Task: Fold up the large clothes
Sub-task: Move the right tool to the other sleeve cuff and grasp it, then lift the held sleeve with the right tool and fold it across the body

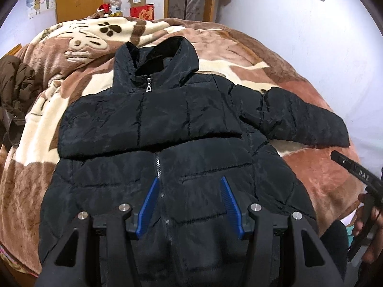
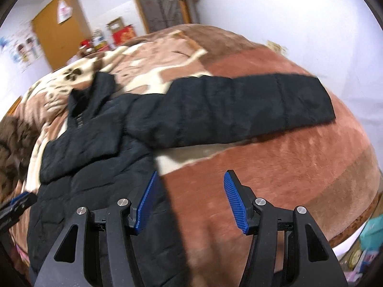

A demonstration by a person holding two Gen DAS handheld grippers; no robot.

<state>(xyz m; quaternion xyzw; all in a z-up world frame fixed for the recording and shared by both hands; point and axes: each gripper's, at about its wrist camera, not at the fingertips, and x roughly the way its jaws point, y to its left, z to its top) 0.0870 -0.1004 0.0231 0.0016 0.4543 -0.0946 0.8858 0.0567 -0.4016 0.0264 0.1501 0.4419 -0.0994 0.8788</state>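
Black and quilted, the puffer jacket (image 1: 167, 129) lies front-up on the bed's plush brown-and-cream blanket (image 1: 79, 55), collar far, hem near. One sleeve (image 1: 148, 119) is folded across the chest; the other sleeve (image 2: 239, 110) stretches out to the right. A brown coat (image 1: 14, 88) is heaped at the bed's left edge. The left gripper (image 1: 190, 186) hangs over the jacket's lower front, blue fingers (image 1: 149, 205) spread apart, empty. Only the left wrist view shows the zipper pull (image 1: 149, 87) at the collar. The right wrist view, blurred, has the right gripper (image 2: 190, 184) over the jacket's right edge and bare blanket, fingers (image 2: 235, 203) wide apart, holding nothing.
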